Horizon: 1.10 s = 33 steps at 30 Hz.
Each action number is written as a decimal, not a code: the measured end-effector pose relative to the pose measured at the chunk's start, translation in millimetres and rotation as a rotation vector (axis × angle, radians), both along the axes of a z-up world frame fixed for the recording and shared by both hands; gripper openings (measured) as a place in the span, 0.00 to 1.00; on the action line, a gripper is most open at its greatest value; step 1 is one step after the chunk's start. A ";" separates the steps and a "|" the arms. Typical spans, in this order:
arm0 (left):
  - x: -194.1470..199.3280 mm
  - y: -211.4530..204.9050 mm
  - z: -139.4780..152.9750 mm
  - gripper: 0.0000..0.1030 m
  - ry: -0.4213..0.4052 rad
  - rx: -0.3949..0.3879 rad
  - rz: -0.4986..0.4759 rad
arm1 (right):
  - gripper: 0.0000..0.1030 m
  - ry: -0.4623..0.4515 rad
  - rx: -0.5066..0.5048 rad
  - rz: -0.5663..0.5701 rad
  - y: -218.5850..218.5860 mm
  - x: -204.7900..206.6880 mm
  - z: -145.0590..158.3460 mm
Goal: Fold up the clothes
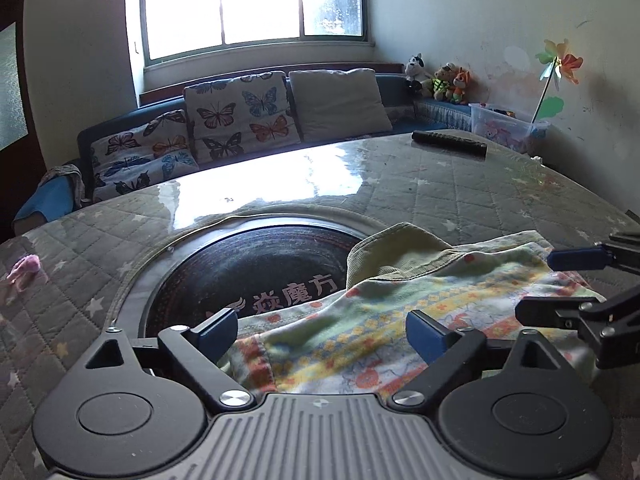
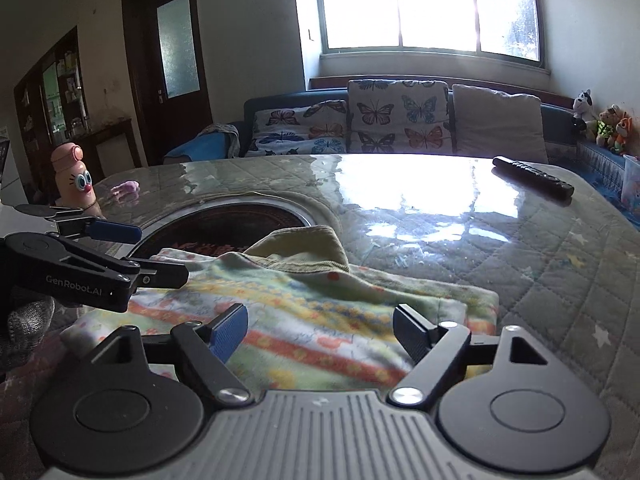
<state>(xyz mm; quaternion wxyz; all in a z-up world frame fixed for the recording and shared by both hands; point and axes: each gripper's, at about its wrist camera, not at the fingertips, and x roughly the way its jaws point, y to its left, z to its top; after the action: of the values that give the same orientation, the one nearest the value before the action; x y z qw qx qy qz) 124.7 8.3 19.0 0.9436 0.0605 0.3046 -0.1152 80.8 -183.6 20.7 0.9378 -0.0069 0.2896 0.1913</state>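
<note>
Left gripper (image 1: 322, 330) had its jaws spread wide, nothing between them, poised low over the near edge of the garment (image 1: 400, 320); blue pads hung on either side of the printed cloth without pinching it, as far as the view showed. Right gripper (image 2: 320, 328) was likewise parted and empty, low over the same garment's near edge, just to the right of its partner. The garment — a small patterned piece in yellow, orange and green bands with an olive ribbed collar (image 2: 304, 248) turned up on its far side — lay already folded into a compact bundle on the quilted table cover (image 2: 520, 264). Taking the garment as landmark: the round black inset plate (image 1: 256, 264) sat partly beneath its left portion and beyond it; the remote control (image 2: 532, 178) lay well beyond and to the right; a small pink scrap (image 1: 24, 272) lay well off to the left, and the cartoon-faced bottle (image 2: 74, 180) stood farther left still. Judgement: the fold looked well advanced, with one more fold or a tidy-up remaining. To do it well, both claws should bite the near edge through all layers at matched depth, lift together, carry the edge over toward the collar, and set down before releasing — uneven lift would skew the stack, and the glossy cover may let the bundle slide.
</note>
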 end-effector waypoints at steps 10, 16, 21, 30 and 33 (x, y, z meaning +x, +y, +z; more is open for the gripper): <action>-33.5 6.1 5.5 1.00 -0.041 -0.023 0.044 | 0.99 -0.045 -0.005 -0.042 -3.9 -32.6 6.3; -53.0 13.7 8.1 1.00 -0.048 -0.051 0.081 | 1.00 -0.084 0.002 -0.052 -5.4 -50.5 12.0; -71.3 16.2 7.4 1.00 -0.050 -0.046 0.116 | 1.00 -0.083 0.014 -0.047 -4.2 -60.3 12.1; -94.9 18.1 0.1 1.00 -0.030 -0.076 0.159 | 1.00 -0.056 0.047 -0.054 0.1 -78.8 6.2; -99.3 17.6 -2.8 1.00 -0.022 -0.072 0.177 | 1.00 -0.044 0.044 -0.071 0.9 -82.4 2.7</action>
<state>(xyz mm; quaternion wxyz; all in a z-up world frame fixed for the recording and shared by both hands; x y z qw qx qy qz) 25.3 25.9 16.2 0.9549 0.0006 0.2940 -0.0415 -1.6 -182.7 23.4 0.9501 0.0197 0.2646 0.1641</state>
